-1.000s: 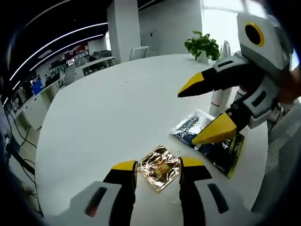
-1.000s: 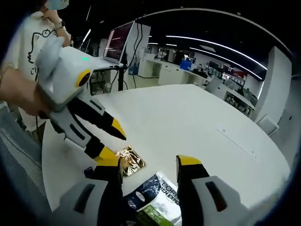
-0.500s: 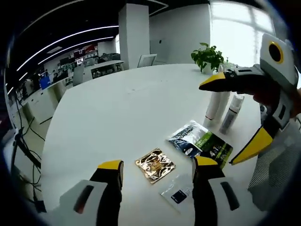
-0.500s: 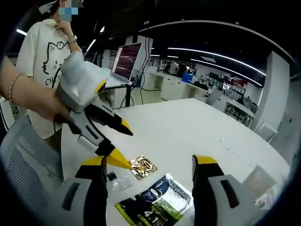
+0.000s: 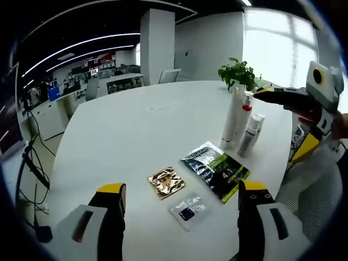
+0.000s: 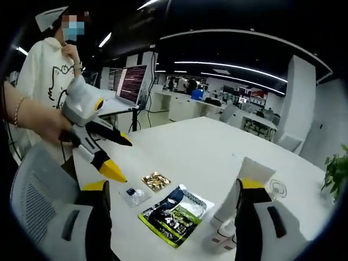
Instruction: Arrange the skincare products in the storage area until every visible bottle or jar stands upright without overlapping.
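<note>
Both grippers are hovering spread and empty above the white table (image 5: 125, 130). The left gripper (image 5: 182, 197) is facing three sachets lying flat near the table's edge: gold sachet (image 5: 166, 181), clear sachet (image 5: 187, 209), dark green pouch (image 5: 216, 169). The white tubes (image 5: 242, 122) are standing upright beside the pouch (near the potted plant (image 5: 236, 72)). The right gripper (image 6: 174, 191) is also looking at them.

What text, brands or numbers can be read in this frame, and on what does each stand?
"4": dark blue and green sachet.
Its other print: too blurred.
Gold foil sachet: no legible text.
Small clear sachet: dark label, unreadable.
Monitor: lines of text too small.
Bottles: nothing legible.
</note>
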The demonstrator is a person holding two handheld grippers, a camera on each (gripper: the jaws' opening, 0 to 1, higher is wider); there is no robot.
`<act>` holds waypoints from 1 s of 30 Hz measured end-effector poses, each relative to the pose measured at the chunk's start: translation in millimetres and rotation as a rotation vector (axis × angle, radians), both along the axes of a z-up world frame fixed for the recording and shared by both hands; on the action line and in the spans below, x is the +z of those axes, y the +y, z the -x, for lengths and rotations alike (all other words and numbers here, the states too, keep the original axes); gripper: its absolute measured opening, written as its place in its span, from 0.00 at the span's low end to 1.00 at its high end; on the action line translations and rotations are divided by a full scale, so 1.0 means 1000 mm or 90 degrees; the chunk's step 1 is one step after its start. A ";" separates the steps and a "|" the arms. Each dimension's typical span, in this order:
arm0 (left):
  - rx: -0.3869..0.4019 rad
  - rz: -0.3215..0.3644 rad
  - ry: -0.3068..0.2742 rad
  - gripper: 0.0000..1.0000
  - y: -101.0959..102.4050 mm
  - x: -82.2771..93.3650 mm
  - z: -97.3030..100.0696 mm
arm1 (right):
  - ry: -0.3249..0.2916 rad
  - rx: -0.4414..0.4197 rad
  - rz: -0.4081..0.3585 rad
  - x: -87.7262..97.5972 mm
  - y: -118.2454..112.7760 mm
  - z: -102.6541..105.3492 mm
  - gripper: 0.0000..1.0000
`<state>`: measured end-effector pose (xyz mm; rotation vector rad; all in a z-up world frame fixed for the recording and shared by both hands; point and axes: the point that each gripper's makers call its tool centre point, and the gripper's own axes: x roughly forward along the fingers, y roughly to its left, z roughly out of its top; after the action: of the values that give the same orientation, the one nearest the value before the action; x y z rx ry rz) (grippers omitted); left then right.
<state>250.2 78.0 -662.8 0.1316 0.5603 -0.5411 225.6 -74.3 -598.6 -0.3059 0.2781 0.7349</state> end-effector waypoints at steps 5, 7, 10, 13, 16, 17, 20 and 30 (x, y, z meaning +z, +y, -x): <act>0.003 0.008 0.009 0.97 0.001 0.005 0.016 | 0.024 -0.048 -0.033 -0.008 -0.035 0.007 0.99; 0.004 0.010 0.017 0.99 0.004 0.004 0.025 | 0.032 -0.064 -0.024 -0.012 -0.049 0.011 0.99; 0.007 0.017 0.041 0.99 0.007 0.000 0.035 | 0.038 -0.086 -0.037 -0.014 -0.067 0.015 1.00; 0.011 0.017 0.050 0.99 0.010 -0.001 0.045 | 0.046 -0.105 -0.042 -0.015 -0.079 0.018 1.00; 0.018 0.031 0.056 0.99 0.012 -0.002 0.054 | 0.051 -0.125 -0.060 -0.015 -0.088 0.020 1.00; 0.020 0.035 0.057 0.99 0.013 -0.002 0.056 | 0.051 -0.132 -0.068 -0.015 -0.091 0.020 1.00; 0.033 0.019 0.061 0.99 0.020 -0.011 0.063 | 0.055 -0.151 -0.069 -0.022 -0.100 0.022 1.00; 0.038 0.010 0.052 0.98 0.023 -0.010 0.064 | 0.055 -0.189 -0.048 -0.032 -0.114 0.019 0.99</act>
<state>186.2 100.9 -672.9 0.0772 0.6380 -0.4949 206.9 -187.9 -630.6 -0.1560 0.3680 0.4647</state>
